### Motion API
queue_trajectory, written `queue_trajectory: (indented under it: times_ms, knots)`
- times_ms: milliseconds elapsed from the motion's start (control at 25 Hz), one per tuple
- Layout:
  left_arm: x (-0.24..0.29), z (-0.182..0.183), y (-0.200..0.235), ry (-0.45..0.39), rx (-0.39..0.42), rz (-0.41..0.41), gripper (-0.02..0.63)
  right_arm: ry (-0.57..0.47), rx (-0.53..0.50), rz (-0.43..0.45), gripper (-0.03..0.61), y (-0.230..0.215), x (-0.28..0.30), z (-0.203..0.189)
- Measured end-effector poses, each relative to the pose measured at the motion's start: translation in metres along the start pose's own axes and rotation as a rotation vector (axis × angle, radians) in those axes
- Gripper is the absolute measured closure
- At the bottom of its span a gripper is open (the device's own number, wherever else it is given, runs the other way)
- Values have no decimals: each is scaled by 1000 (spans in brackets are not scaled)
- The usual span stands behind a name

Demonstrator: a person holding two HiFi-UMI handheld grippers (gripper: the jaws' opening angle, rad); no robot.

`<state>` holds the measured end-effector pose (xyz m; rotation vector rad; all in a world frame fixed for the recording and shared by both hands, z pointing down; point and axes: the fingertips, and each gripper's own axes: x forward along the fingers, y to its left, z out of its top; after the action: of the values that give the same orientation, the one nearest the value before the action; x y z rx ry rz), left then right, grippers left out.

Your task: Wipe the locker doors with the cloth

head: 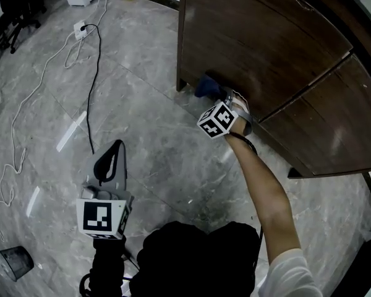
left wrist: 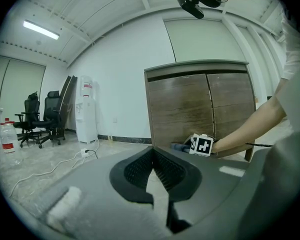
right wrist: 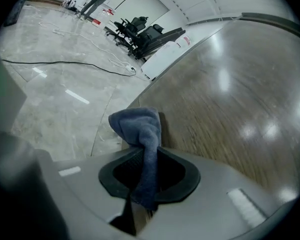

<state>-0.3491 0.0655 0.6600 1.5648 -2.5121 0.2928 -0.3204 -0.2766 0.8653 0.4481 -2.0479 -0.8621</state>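
Okay, your right gripper point(right wrist: 149, 156) is clenched on the blue cloth point(right wrist: 140, 126). One end of the cloth hangs down through the jaws and the bunched end sticks out past the tips. That bunched end sits against the bottom left corner of the left door point(head: 253, 36), just above the floor point(head: 148, 135), so you look to be at the low end of a wiping stroke on that door. No wet streaks or clear marks show on the wood, so how much of the left door is covered can't be told. The right door point(head: 340, 122) is well apart from the cloth and probably remains to be wiped. Your left gripper point(left wrist: 152, 159) is closed with nothing between its jaws, held over the floor well away from the locker and taking no part in the wipe.
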Motion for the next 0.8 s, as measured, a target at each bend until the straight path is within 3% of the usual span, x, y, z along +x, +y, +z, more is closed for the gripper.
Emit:
queue_trajectory:
  times_ms: [200,440,800]
  knots:
    - [2,4,2,-13,-11,-1,611,-82,35,-48,511,-45,-33,31]
    - [4,19,-10,-45,-13,-14,611,-232,11,-208,510,-153,-114,106]
    - [-7,32,-7,-70,-11,-21,611,-312,-92,-444,509,-276,-200,197]
